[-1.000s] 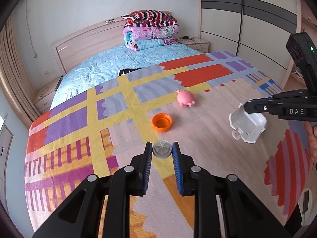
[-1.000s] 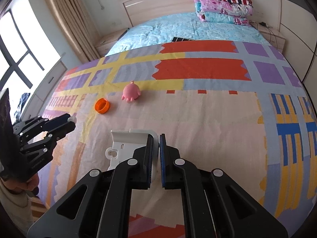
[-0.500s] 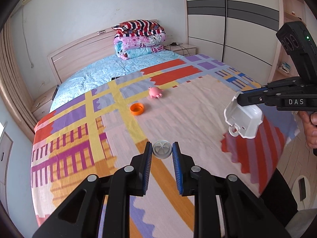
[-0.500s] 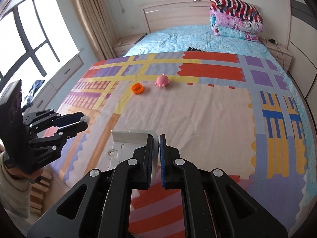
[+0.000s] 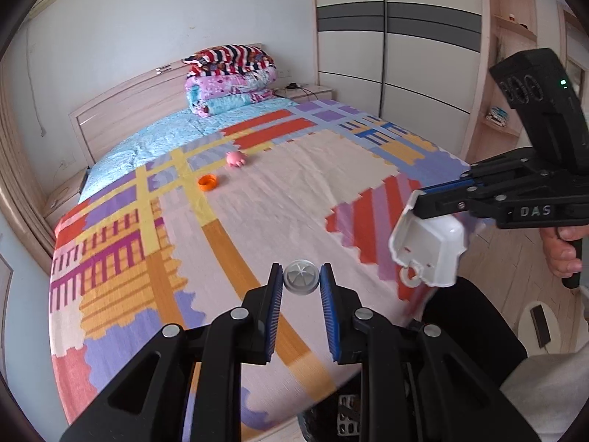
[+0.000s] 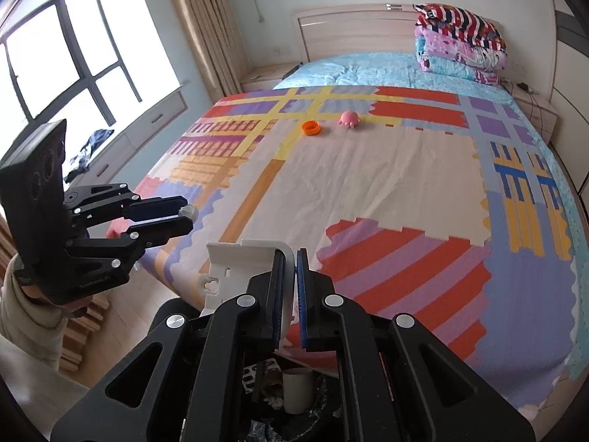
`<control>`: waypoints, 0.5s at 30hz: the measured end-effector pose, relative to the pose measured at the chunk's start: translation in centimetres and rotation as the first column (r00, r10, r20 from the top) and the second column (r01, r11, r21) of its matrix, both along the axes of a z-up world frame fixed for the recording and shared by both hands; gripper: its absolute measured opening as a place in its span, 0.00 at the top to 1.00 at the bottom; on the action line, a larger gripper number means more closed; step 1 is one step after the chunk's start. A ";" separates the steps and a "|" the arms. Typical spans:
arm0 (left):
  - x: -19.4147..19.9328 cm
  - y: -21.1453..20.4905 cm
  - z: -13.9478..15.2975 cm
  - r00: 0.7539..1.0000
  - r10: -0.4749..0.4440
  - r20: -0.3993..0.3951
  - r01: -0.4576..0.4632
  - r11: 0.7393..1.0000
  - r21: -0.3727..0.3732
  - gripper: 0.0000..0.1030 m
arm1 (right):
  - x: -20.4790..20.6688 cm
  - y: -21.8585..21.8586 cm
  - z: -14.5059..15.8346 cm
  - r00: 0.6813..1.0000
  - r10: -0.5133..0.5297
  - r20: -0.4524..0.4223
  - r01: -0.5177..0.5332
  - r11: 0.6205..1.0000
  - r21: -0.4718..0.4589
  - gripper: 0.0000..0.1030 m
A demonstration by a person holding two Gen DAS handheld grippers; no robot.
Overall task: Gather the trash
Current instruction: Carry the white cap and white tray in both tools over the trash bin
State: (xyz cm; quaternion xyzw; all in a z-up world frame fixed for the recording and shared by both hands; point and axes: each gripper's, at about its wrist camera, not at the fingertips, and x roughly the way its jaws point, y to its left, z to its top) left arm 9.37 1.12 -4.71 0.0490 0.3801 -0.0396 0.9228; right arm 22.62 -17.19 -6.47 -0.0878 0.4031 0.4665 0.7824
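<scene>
At the foot of the bed: both grippers hang over a black bin (image 6: 294,405) on the floor.
Step in hand: carrying two picked-up pieces to the bin; judged mid-task.
Left gripper (image 5: 301,283): narrowly parted, pads clamped on a small grey cap (image 5: 300,278).
Right gripper (image 6: 289,283): all but closed, pinching the wall of a white plastic housing (image 6: 243,269).
Next move: centre each piece above the bin mouth, then let go.
Bin contents: a cardboard tube (image 6: 297,390), blister packs, crumpled scraps.
Left on the bedspread (image 6: 386,184): orange cap (image 6: 311,127), pink toy (image 6: 349,119), close together and well apart from the grippers.
</scene>
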 end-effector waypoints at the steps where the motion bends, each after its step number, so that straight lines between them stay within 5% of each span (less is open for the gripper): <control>1: -0.4 -0.2 -0.2 1.000 -0.007 -0.008 0.007 1.000 -0.003 0.80 | -0.5 -0.1 -0.6 1.000 0.003 -0.008 -0.003 1.000 -0.009 0.93; 15: -6.1 -2.5 -6.2 0.993 -0.016 -0.121 0.001 0.992 -0.126 0.80 | -4.5 -1.8 -8.7 0.988 0.024 -0.154 -0.040 0.994 -0.100 0.93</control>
